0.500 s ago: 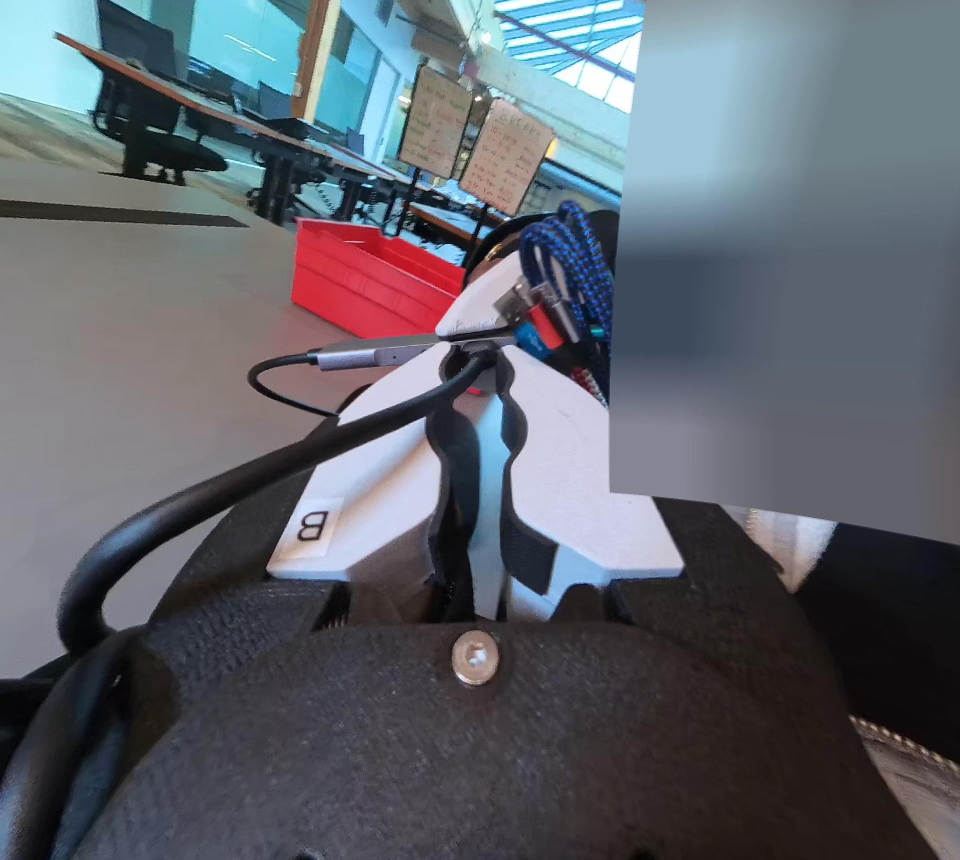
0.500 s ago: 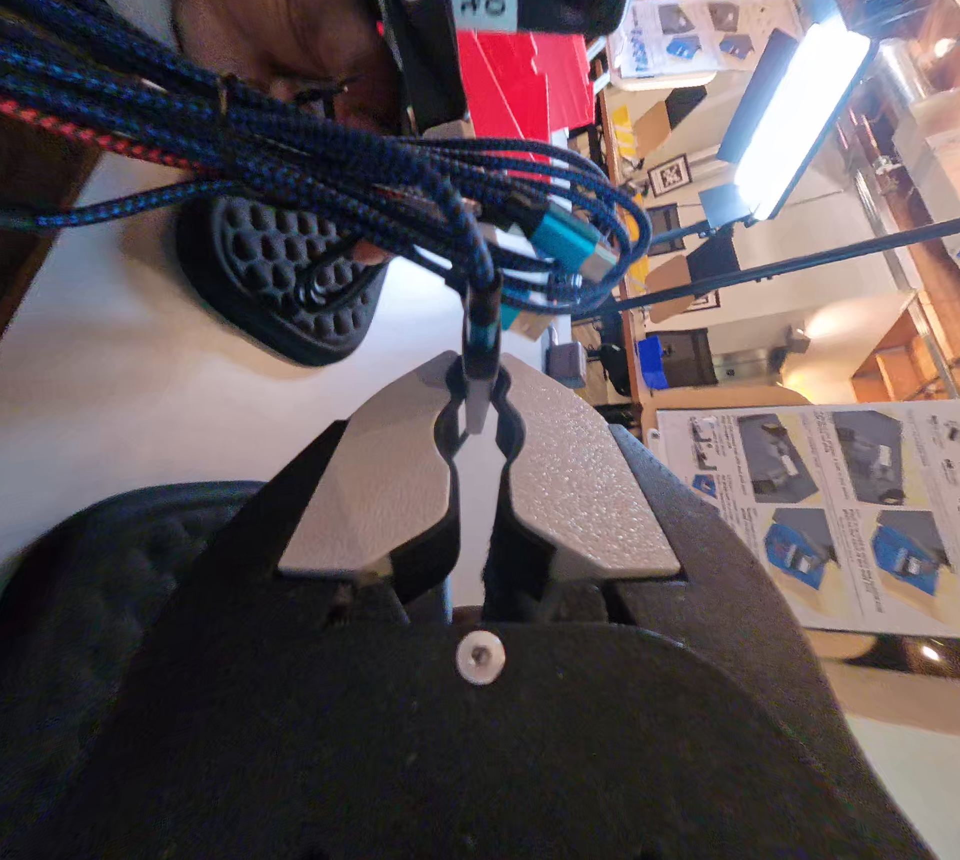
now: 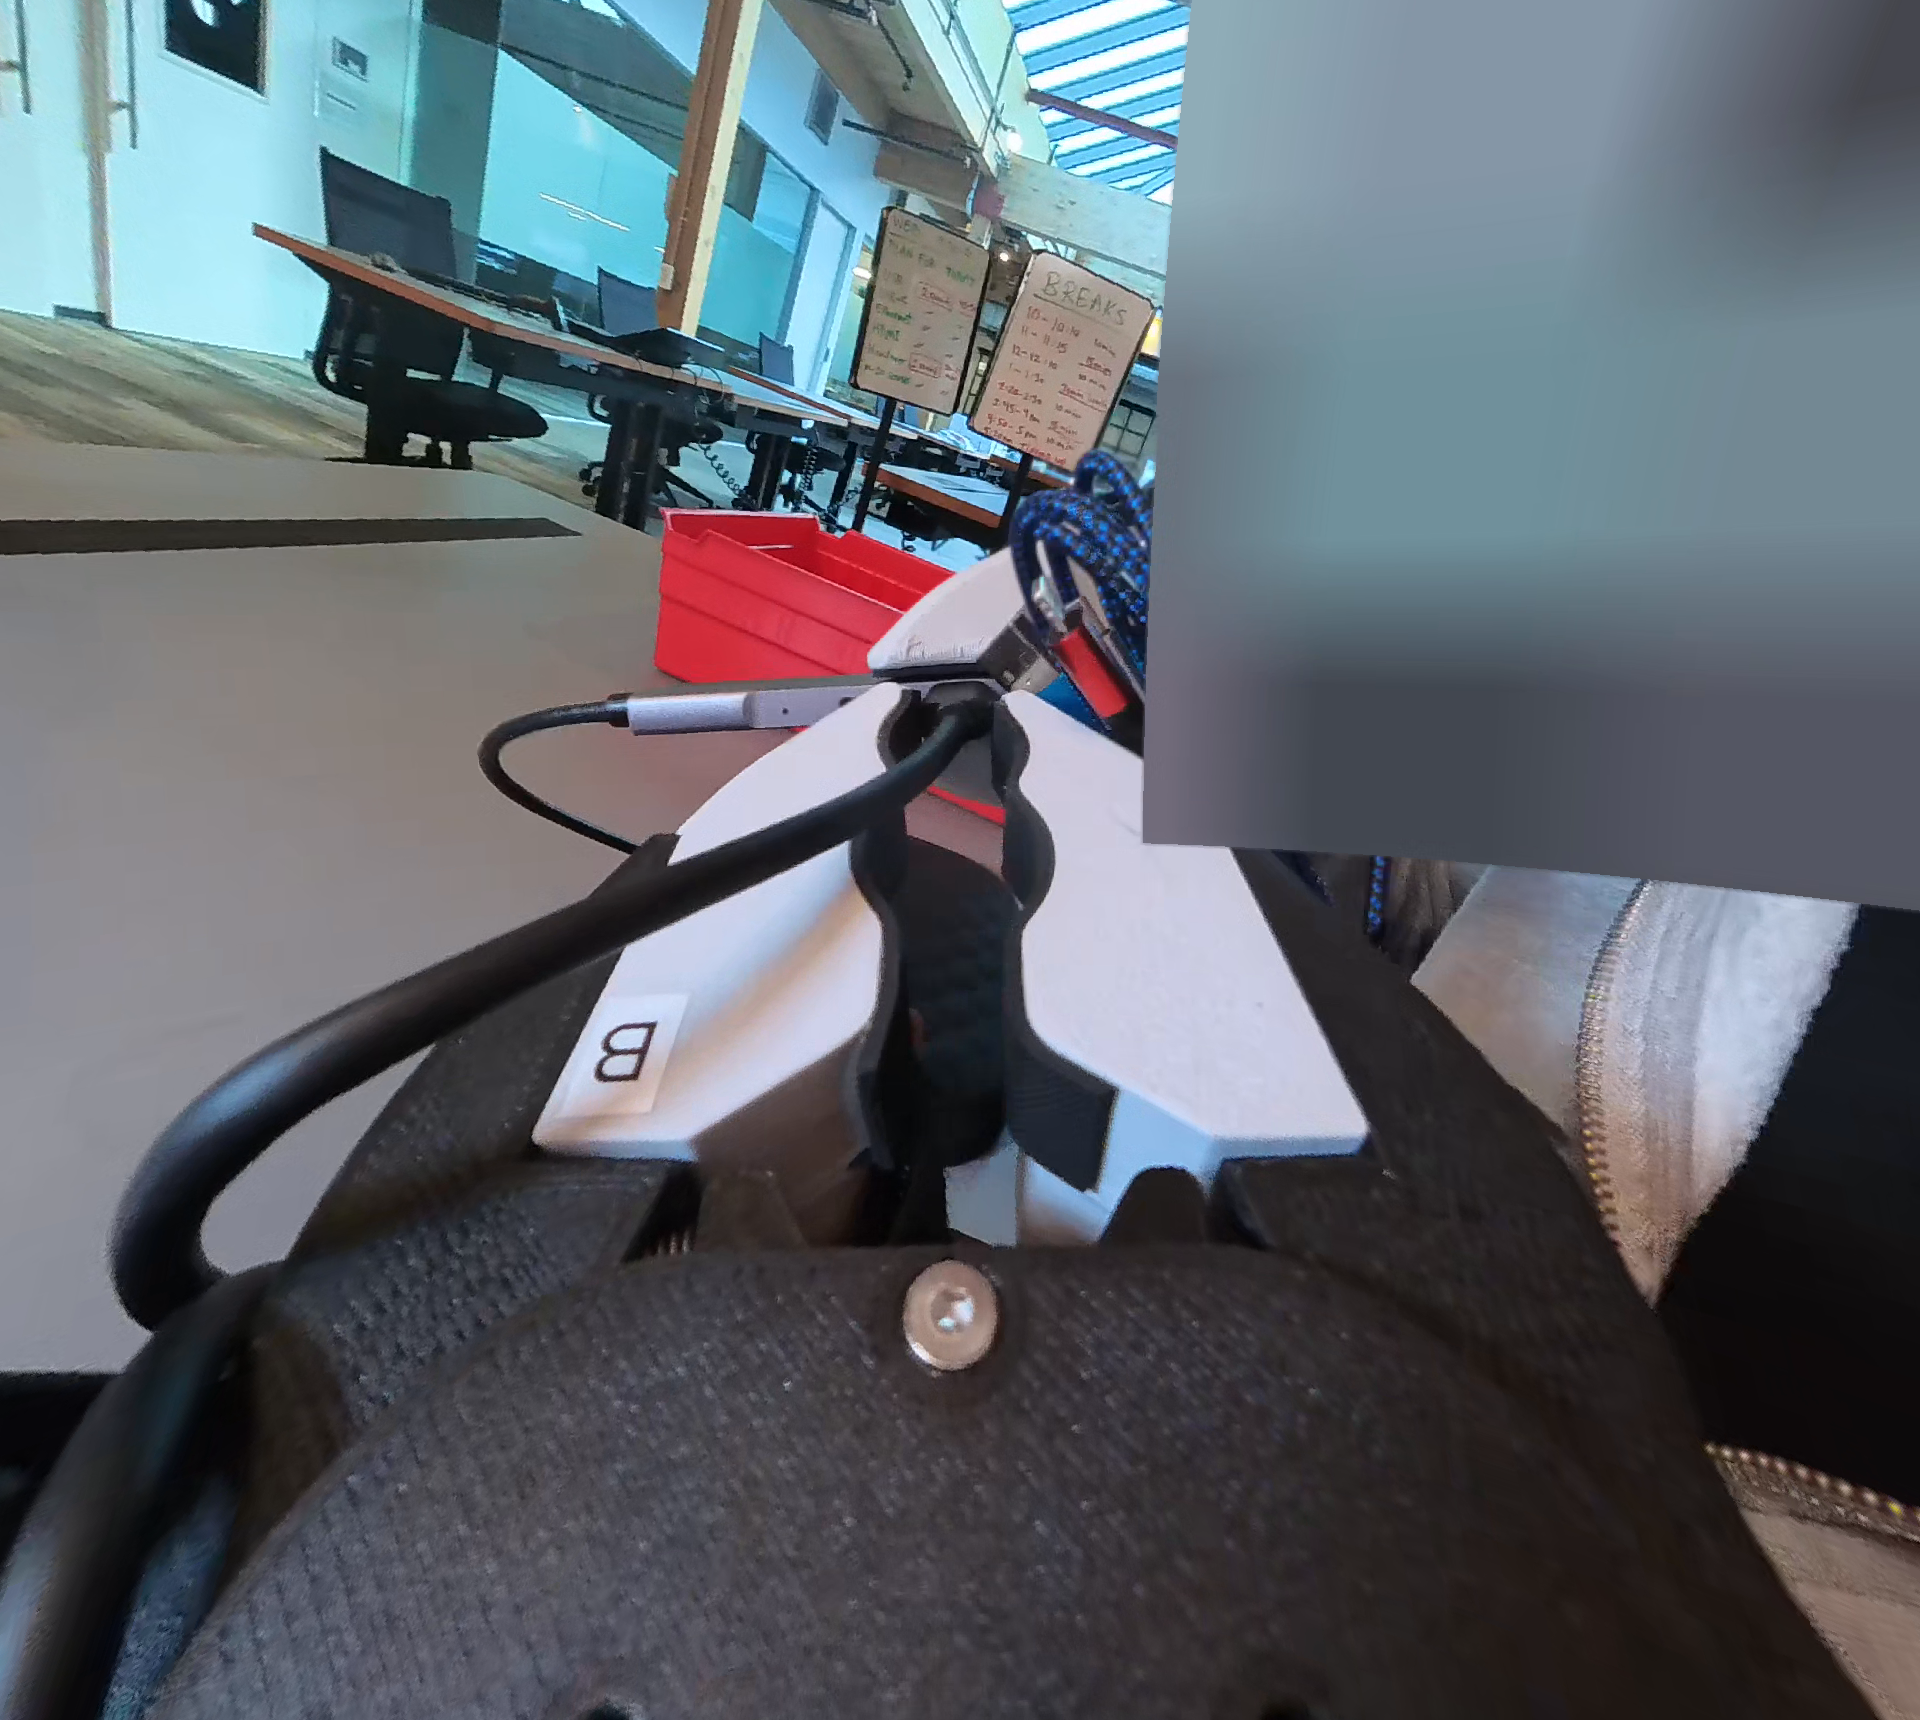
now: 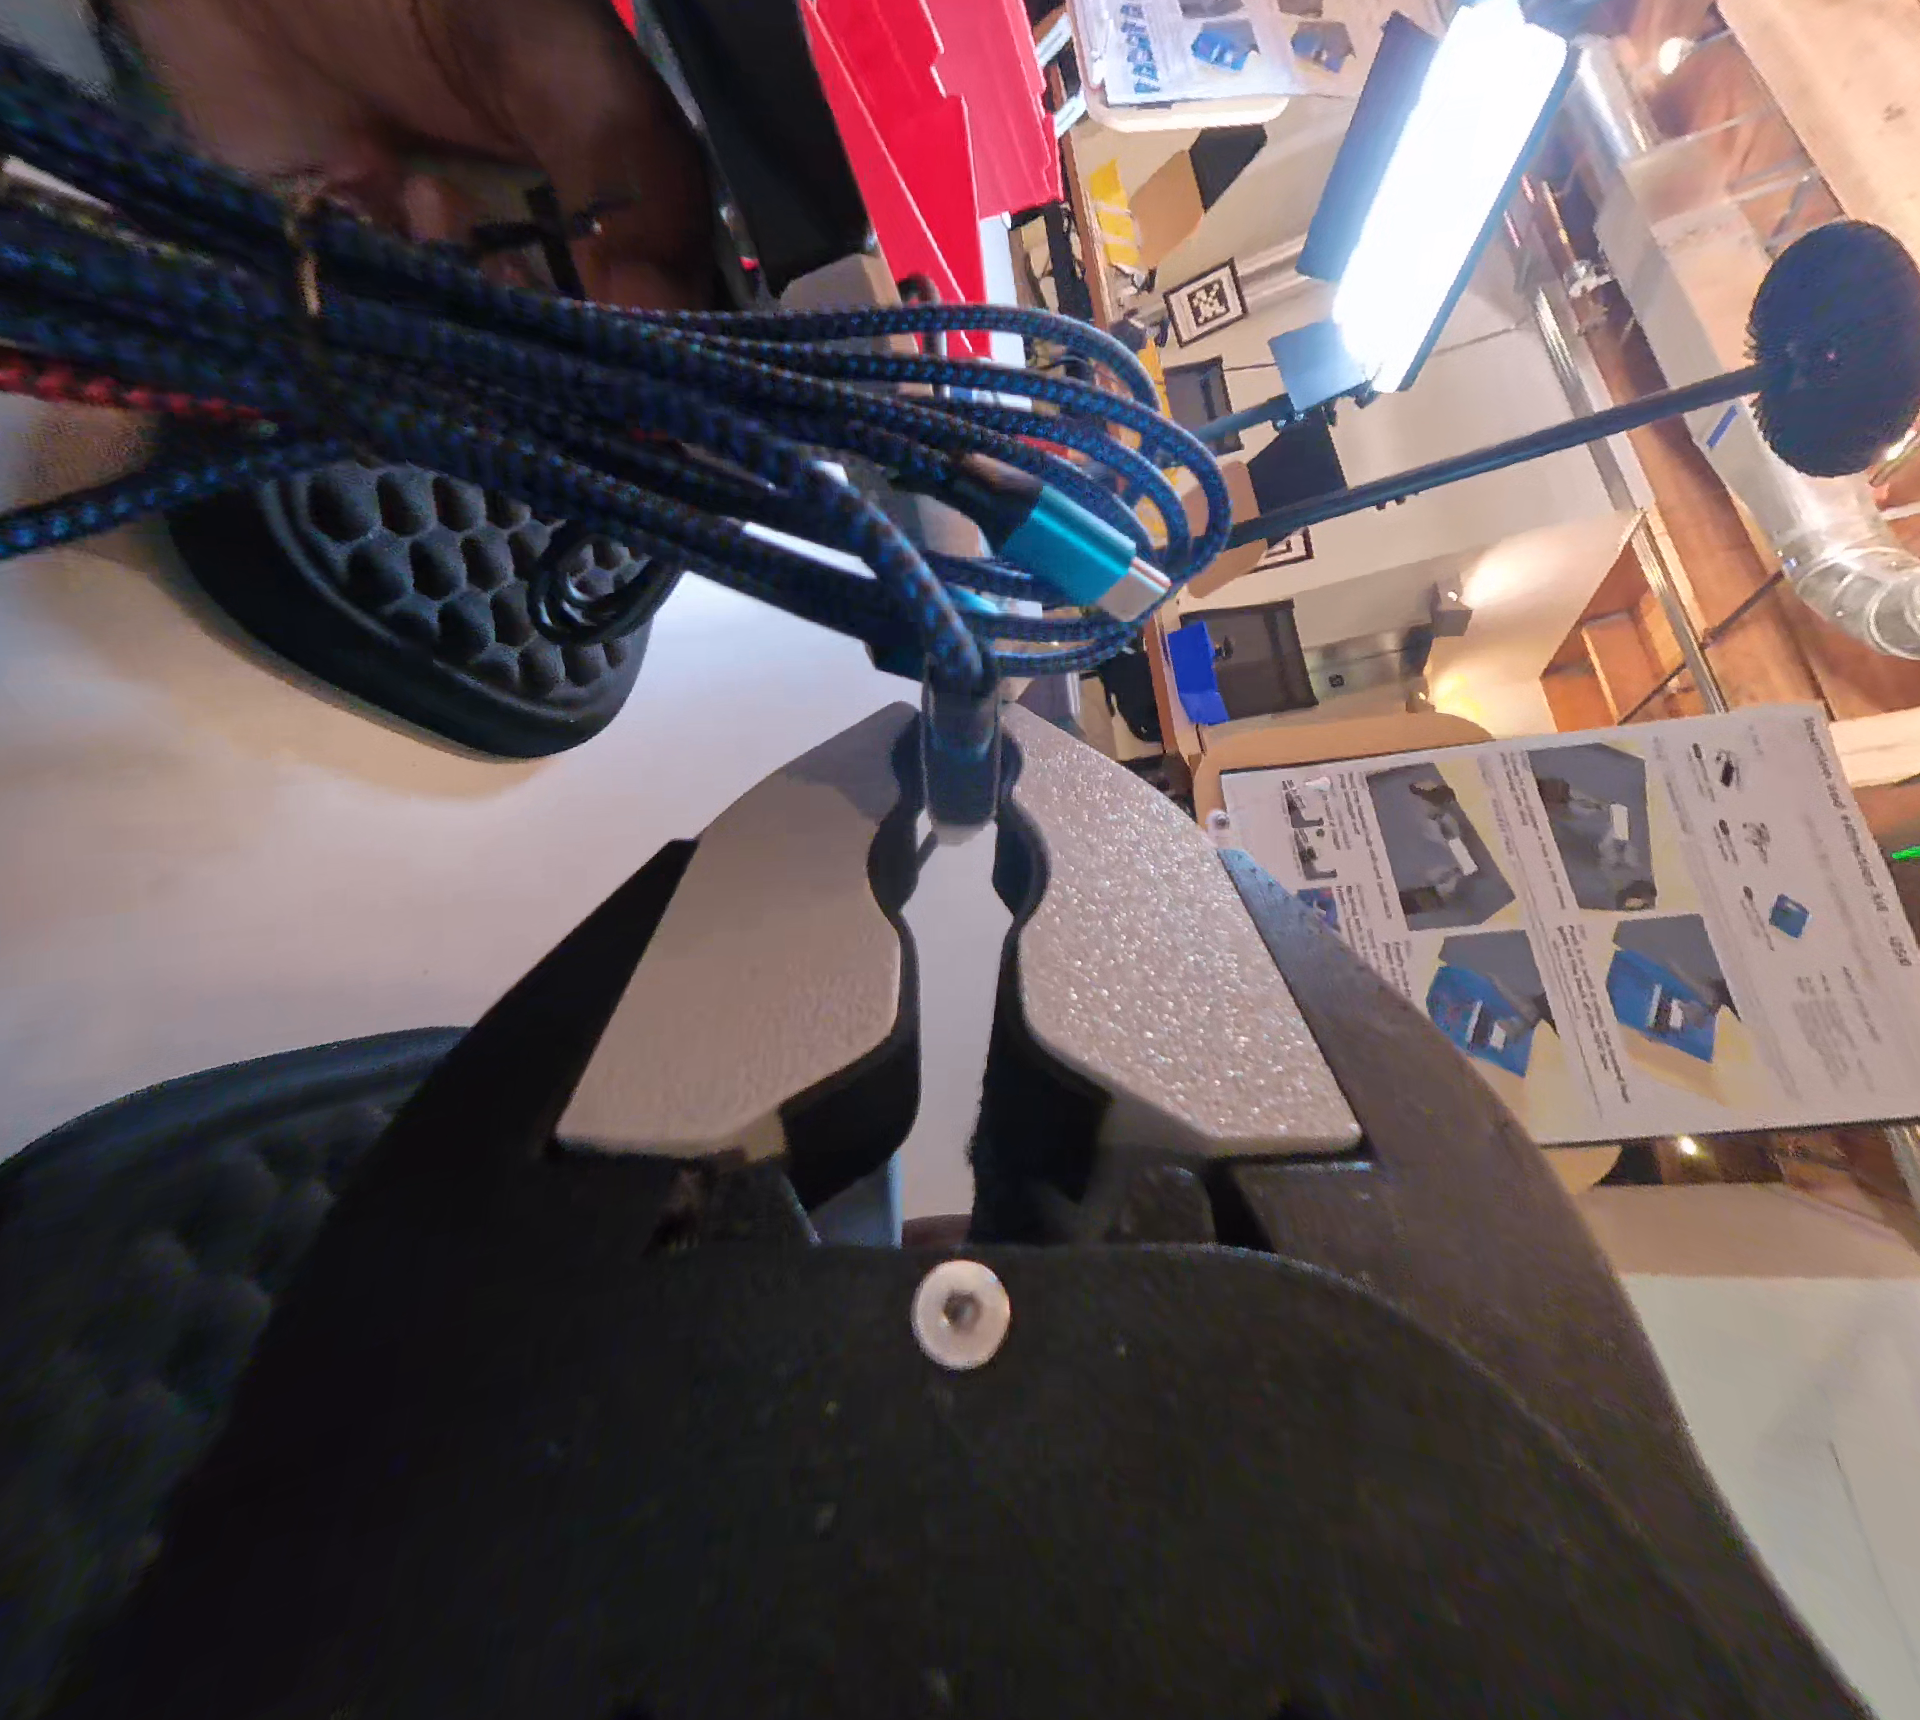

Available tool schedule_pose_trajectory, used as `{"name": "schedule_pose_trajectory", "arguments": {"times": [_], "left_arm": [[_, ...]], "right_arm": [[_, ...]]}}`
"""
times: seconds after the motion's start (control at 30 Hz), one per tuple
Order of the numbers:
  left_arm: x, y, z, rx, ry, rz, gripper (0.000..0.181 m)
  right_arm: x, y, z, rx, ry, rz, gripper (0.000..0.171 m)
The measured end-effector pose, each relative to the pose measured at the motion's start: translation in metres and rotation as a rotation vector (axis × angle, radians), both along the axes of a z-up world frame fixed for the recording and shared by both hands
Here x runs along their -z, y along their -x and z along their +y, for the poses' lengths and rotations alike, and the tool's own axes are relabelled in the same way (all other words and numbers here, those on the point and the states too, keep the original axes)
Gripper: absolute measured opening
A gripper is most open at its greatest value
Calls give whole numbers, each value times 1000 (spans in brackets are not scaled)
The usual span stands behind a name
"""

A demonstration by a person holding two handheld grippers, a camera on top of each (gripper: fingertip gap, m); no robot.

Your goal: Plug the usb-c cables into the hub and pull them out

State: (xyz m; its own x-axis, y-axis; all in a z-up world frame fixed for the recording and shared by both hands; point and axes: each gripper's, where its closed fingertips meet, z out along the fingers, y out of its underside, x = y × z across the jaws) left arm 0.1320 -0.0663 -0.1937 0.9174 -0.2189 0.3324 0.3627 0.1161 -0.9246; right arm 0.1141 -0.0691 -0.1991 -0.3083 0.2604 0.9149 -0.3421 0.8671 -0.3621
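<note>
Open-plan office doubling as a lab/workshop. Rows of long desks (image 3: 540, 325) with black office chairs (image 3: 416, 320), glass partitions, exposed timber post (image 3: 722, 70) and beams, skylight (image 3: 1101, 60). Two handwritten whiteboards (image 3: 1070, 361) on stands. Studio light panel (image 4: 1444, 195) on a boom, printed instruction sheets (image 4: 1621, 922), red parts bin (image 3: 769, 600).

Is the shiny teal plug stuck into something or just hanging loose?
Hanging loose. The teal plug dangles among the blue braided cables, its metal tip bare; the right gripper pinches a different cable.
</note>
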Motion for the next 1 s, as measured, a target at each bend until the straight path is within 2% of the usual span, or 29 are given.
{"name": "schedule_pose_trajectory", "arguments": {"times": [0.03, 0.27, 0.5, 0.63, 0.77, 0.83, 0.9, 0.93, 1.0], "left_arm": [[-1, 0, -1, 5, -14, -5, 14], [-24, -4, -17, -10, -250, 46, 14], [-22, -4, -22, 30, -252, -5, 14], [-15, 0, -17, 22, -176, -29, 14], [-22, 8, -20, -48, -212, 18, 52], [-26, 13, -26, -81, -259, 32, 59], [-37, -11, -40, 93, -347, 54, 59], [-50, -24, -54, 190, -451, 40, 55], [-76, -21, -84, 223, -697, -31, 54]], "right_arm": [[-1, 0, -1, 5, 4, 11, 9], [-29, -8, -17, -45, 87, 181, 15], [-30, -24, -20, -129, 147, 197, 12], [-21, -21, -15, -127, 260, 71, 11], [-38, -11, 13, -37, 507, 63, 11], [-53, -8, 36, 24, 636, 83, 11], [-66, -6, 59, 77, 741, 94, 10], [-69, -4, 69, 104, 777, 82, 10], [-74, -3, 89, 152, 817, 98, 10]]}}
